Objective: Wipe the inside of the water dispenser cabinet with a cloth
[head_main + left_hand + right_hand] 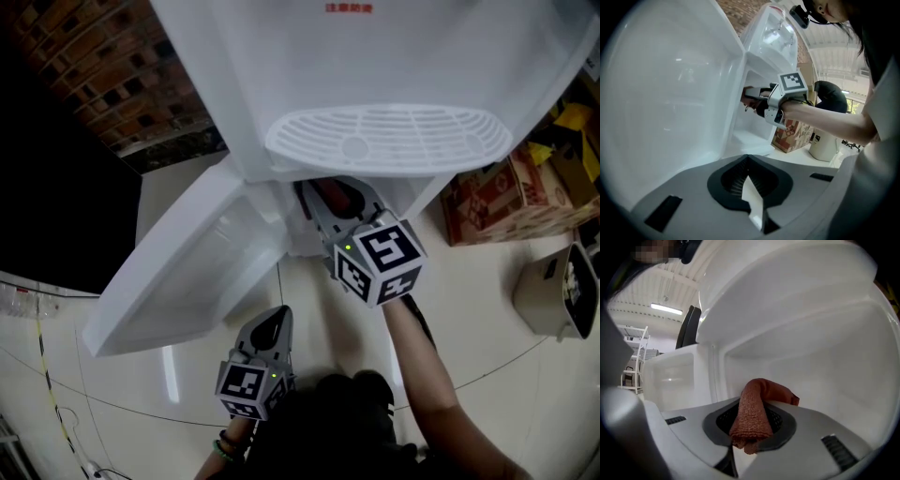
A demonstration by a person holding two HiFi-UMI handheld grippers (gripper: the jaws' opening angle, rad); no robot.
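Dispenser (394, 56) with its door (187, 272) swung open to the left, which lets the right gripper (748, 97) reach into the cabinet (825, 371) under the drip tray (384, 136). The jaws of this gripper are clamped on a folded red-brown cloth (751, 416), whose free end points toward the far wall; contact with the wall cannot be told. The left gripper (270, 330), jaws together and empty, hangs on the near side beside the door, clear of the opening, and nothing but the cloth shows inside the cabinet.

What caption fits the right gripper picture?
Right gripper clamps a reddish cloth inside the white water dispenser cabinet.
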